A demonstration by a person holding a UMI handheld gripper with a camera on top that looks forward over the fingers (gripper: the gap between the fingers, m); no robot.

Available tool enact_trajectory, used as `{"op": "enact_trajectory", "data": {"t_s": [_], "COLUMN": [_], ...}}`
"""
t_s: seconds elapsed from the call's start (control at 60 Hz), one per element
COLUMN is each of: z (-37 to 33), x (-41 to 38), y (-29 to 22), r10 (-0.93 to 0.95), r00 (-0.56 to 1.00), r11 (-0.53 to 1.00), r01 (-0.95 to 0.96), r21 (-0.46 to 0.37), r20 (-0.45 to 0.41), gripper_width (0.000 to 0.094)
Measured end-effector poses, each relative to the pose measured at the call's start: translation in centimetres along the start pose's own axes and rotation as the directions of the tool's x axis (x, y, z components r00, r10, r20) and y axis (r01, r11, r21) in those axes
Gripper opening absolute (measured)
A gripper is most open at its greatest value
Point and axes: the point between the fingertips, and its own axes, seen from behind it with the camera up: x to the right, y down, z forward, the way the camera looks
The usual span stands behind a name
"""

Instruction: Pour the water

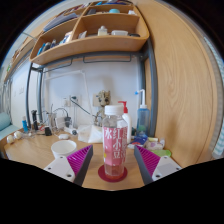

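Observation:
A clear plastic bottle (114, 140) with a pink label and a white cap stands upright on a red coaster (113, 176) on the wooden desk (40, 152). It is between my gripper's (113, 150) two fingers, which are open. A gap shows on each side between the bottle and the magenta pads (80, 158). A white cup (64, 148) sits on the desk, left of the left finger.
Behind the bottle are a spray bottle (141, 115), a pump bottle (125, 110) and small clutter along the white wall. A wooden shelf (90, 45) with items hangs overhead. A tall wooden panel (185, 80) closes off the right side.

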Motion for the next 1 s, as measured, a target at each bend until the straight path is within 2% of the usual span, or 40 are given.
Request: {"op": "enact_trajectory", "data": {"t_s": [0.317, 0.717, 1.0], "z": [-11.0, -16.4, -17.0], "x": [-0.7, -3.9, -4.3], "y": [1.3, -2.2, -2.2], "r10": [0.011, 0.007, 0.013], "r00": [0.993, 0.993, 0.992], "r11": [1.000, 0.999, 0.999], "r01": [-0.014, -0.003, -0.007], "r21": [-0.027, 0.037, 0.049], "r20": [-0.121, -0.121, -0.123], "gripper_width": [0.0840, 0.0851, 0.0848]}}
